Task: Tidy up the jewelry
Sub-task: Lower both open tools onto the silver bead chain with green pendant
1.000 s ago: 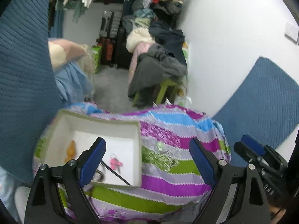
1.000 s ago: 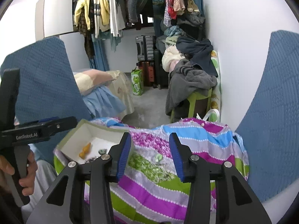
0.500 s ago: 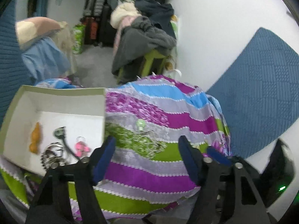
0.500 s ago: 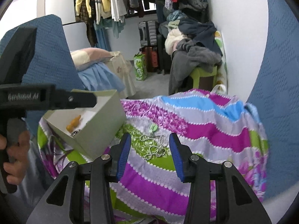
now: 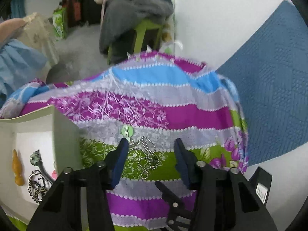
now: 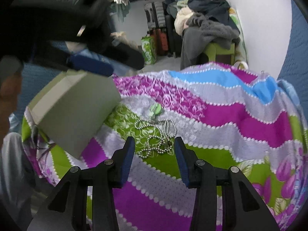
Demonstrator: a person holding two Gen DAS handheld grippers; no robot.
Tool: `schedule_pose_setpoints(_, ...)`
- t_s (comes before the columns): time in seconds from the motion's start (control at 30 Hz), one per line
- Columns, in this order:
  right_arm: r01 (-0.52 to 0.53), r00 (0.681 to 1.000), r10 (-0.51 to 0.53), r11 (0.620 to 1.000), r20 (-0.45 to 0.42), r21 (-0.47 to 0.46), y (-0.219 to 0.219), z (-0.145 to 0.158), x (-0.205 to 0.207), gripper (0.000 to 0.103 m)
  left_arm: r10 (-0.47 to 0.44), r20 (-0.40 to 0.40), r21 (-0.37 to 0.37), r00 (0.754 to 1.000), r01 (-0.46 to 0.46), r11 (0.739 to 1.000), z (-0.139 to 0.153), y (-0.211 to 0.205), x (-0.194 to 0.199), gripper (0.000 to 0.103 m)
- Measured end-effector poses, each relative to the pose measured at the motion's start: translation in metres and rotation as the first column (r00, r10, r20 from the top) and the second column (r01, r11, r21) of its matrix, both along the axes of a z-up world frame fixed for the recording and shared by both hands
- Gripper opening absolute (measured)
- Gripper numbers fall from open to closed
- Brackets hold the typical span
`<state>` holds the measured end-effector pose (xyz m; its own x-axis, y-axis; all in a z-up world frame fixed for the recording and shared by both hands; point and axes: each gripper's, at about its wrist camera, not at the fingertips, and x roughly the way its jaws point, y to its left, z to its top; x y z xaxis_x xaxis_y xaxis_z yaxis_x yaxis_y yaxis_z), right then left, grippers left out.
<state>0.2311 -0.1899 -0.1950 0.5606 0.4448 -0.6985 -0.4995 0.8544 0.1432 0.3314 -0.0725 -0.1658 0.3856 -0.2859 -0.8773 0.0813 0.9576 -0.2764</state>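
While both cameras look down on a cloth (image 5: 173,113) striped in purple, blue, grey and green, the left gripper (image 5: 151,157) hangs above a silver ball-chain necklace (image 5: 148,157) that lies in loose loops on a green band of the fabric. Its blue-padded jaws have just been closing, yet they stand apart on either side of the chain with nothing pressed between them. The left pad sits close to a small pale green round pendant (image 5: 126,130) at the far end of the chain. To the left of the necklace stands an open white box (image 5: 65,134), and on its floor lie an orange piece (image 5: 17,169), a small green-topped piece (image 5: 35,156), a round silver filigree ornament (image 5: 36,184) and a bit of pink, mostly hidden behind the gripper's arm. In the right wrist view, the right gripper (image 6: 154,154) is also released, its jaws part open and empty, with the near loops of the same necklace (image 6: 156,134) lying just beyond and between the tips. The pendant (image 6: 156,108) lies at the far side of the chain, and the box (image 6: 77,113) shows its outer wall on the left. Above the box, blurred and dark, is the body of the other gripper, and a hand (image 6: 8,96) shows at the left edge. Behind the cloth are a white wall, blue quilted panels (image 5: 273,88), a green stool (image 6: 219,50) heaped with grey clothing, and suitcases against the far wall.
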Motion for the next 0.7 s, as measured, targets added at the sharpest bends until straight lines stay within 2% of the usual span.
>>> schedule_pose_setpoints(0.17, -0.003, 1.0, 0.003, 1.0, -0.005, -0.009, 0.004, -0.014, 0.012, 0.036, -0.008, -0.118, -0.039, 0.993, 0.004, 0.999, -0.029, -0.007, 0.027, 0.041)
schedule_pose_setpoints(0.27, 0.016, 0.999, -0.017, 1.0, -0.033, -0.016, 0.004, -0.026, 0.022, 0.033, 0.031, -0.163, -0.047, 0.986, -0.039, 0.998, -0.045, -0.005, 0.039, 0.041)
schedule_pose_setpoints(0.37, 0.019, 1.0, -0.02, 0.999, -0.022, -0.038, 0.007, -0.03, 0.024, 0.033, 0.058, -0.198, -0.059, 0.978, -0.071, 0.996, -0.058, -0.003, 0.048, 0.041)
schedule_pose_setpoints(0.5, 0.011, 1.0, -0.013, 0.998, -0.022, -0.063, 0.011, -0.038, 0.028, 0.032, 0.077, -0.205, -0.015, 0.976, -0.082, 0.997, -0.066, -0.003, 0.056, 0.041)
schedule_pose_setpoints(0.7, -0.005, 0.999, 0.008, 0.994, 0.031, -0.113, 0.019, -0.04, 0.026, 0.029, 0.101, -0.228, 0.033, 0.968, -0.096, 0.995, -0.083, -0.001, 0.066, 0.042)
